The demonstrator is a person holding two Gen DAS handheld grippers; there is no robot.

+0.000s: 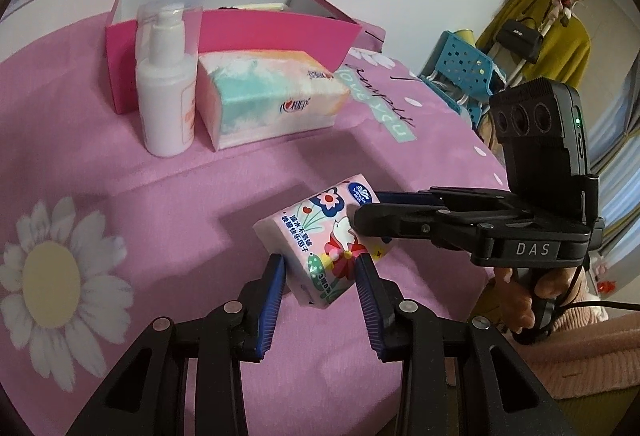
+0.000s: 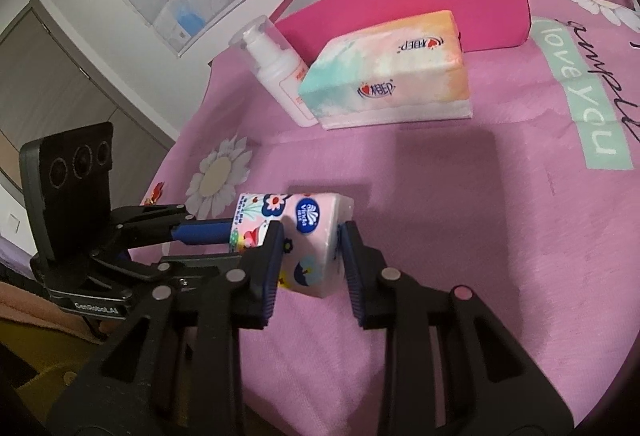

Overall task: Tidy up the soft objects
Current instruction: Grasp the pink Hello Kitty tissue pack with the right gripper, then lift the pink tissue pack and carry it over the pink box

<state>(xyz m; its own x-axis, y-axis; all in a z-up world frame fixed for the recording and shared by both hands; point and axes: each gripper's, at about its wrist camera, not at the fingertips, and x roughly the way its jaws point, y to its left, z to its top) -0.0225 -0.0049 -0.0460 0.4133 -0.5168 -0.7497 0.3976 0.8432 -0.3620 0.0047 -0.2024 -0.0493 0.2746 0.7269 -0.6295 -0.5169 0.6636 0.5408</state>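
Pinching the small tissue pack (image 1: 320, 240) from 2 ends, both grippers' fingers (image 1: 276, 288) clamp it, open cloth (image 1: 160, 211) around.

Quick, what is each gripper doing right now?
Left gripper: shut on the small tissue pack.
Right gripper: shut on the same small tissue pack, at its other end.

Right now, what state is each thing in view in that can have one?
Small tissue pack: tilted, gripped by both grippers.
Left gripper: shut on the pack.
Right gripper: shut on the pack.
Large tissue pack: lying by the box, untouched.
Pink box: open, lidless.
Pump bottle: upright, capped.
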